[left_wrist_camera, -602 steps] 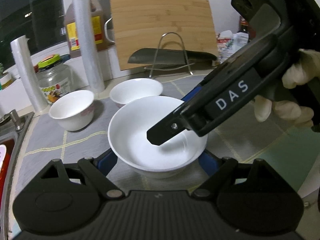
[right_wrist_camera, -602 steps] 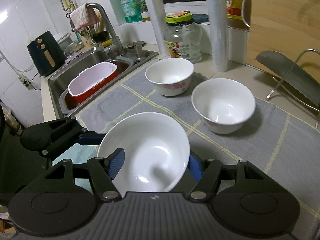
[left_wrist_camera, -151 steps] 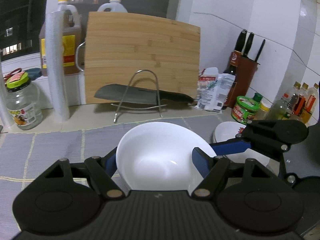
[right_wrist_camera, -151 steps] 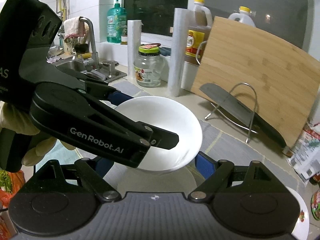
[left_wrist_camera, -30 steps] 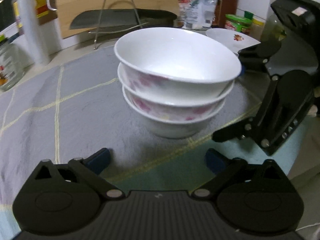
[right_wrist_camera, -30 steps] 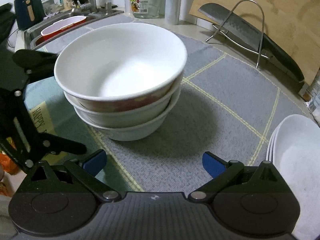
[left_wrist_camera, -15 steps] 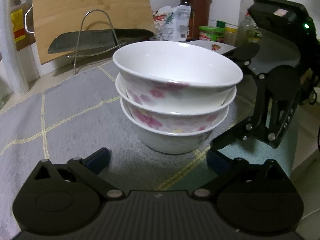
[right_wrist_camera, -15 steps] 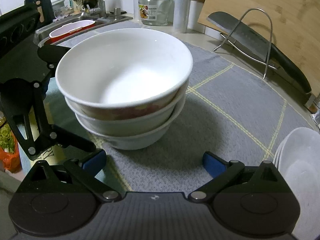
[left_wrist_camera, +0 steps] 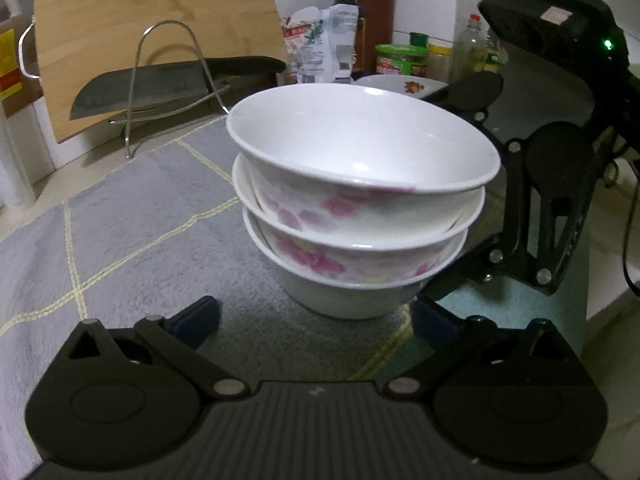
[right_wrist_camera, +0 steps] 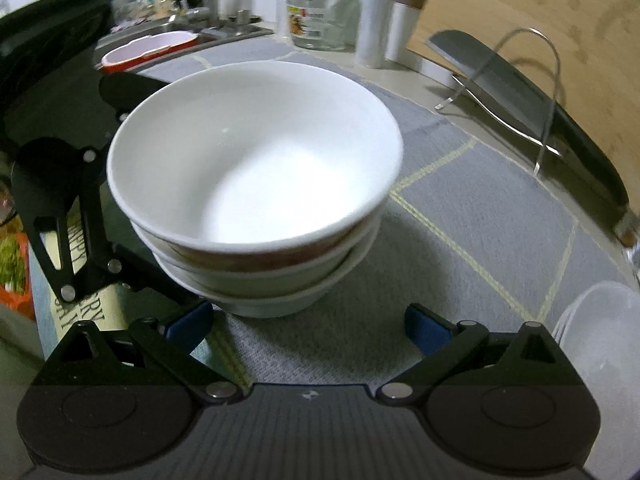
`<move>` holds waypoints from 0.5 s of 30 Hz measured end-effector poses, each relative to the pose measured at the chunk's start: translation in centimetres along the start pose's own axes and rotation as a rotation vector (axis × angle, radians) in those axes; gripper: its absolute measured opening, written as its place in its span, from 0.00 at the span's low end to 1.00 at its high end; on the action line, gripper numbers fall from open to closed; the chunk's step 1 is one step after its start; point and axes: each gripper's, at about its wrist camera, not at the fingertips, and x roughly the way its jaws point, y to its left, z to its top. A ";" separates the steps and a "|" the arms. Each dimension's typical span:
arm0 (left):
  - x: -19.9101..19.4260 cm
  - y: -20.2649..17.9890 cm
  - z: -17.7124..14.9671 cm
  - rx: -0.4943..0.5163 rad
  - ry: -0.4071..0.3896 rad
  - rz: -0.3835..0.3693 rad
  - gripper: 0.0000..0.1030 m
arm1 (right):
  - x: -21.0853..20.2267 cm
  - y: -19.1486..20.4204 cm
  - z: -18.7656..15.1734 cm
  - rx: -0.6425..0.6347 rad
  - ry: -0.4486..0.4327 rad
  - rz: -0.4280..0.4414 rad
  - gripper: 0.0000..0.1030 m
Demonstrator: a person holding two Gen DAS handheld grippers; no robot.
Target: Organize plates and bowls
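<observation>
Three white bowls with pink flowers are nested in a stack (left_wrist_camera: 360, 208) on the grey mat (left_wrist_camera: 132, 216). My left gripper (left_wrist_camera: 314, 318) faces the stack's base; its jaws are closing, the base sits just ahead between the blue pads (left_wrist_camera: 198, 314), and neither pad touches it. From the opposite side, my right gripper (right_wrist_camera: 306, 322) stands open around the same stack (right_wrist_camera: 256, 184), pads clear of it. Each tool's black linkage (left_wrist_camera: 556, 192) shows beside the bowls in the other's view. White plates (right_wrist_camera: 600, 332) are piled at the right; a flowered plate (left_wrist_camera: 400, 82) lies behind the bowls.
A cleaver (left_wrist_camera: 160, 88) rests on a wire stand against a bamboo board (left_wrist_camera: 152, 32). Bottles, jars and a knife block (left_wrist_camera: 374, 20) line the back wall. A glass jar (right_wrist_camera: 318, 16) and a sink holding a red tub (right_wrist_camera: 148, 50) lie to the left.
Both grippers have come closer to the base of the bowl stack, and the left view has tilted. The stack itself has stayed put.
</observation>
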 end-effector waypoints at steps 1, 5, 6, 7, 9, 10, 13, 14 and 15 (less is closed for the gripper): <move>0.0 0.0 0.1 0.007 0.005 -0.014 0.98 | 0.0 0.0 0.1 -0.024 0.001 0.007 1.00; -0.8 0.4 0.8 0.043 -0.006 -0.076 0.97 | -0.5 0.4 0.7 -0.111 -0.001 0.050 1.00; -0.8 0.5 1.0 0.064 -0.004 -0.086 0.97 | -0.6 0.5 0.9 -0.134 -0.003 0.060 0.99; -0.8 0.6 1.1 0.082 -0.001 -0.098 0.97 | -0.7 0.5 1.1 -0.155 -0.004 0.068 0.98; -0.6 0.9 1.5 0.108 0.007 -0.121 0.93 | -0.7 0.4 1.4 -0.181 0.002 0.091 0.93; -0.5 1.0 1.6 0.118 0.011 -0.135 0.91 | -0.6 0.3 1.6 -0.187 0.009 0.100 0.91; -0.4 1.2 2.0 0.152 0.022 -0.169 0.89 | -0.5 -0.1 2.0 -0.199 0.022 0.120 0.88; -0.4 1.2 2.2 0.163 0.023 -0.176 0.89 | -0.6 -0.2 2.1 -0.203 0.028 0.128 0.87; -0.3 1.3 2.2 0.170 0.027 -0.184 0.89 | -0.6 -0.1 2.1 -0.207 0.030 0.131 0.86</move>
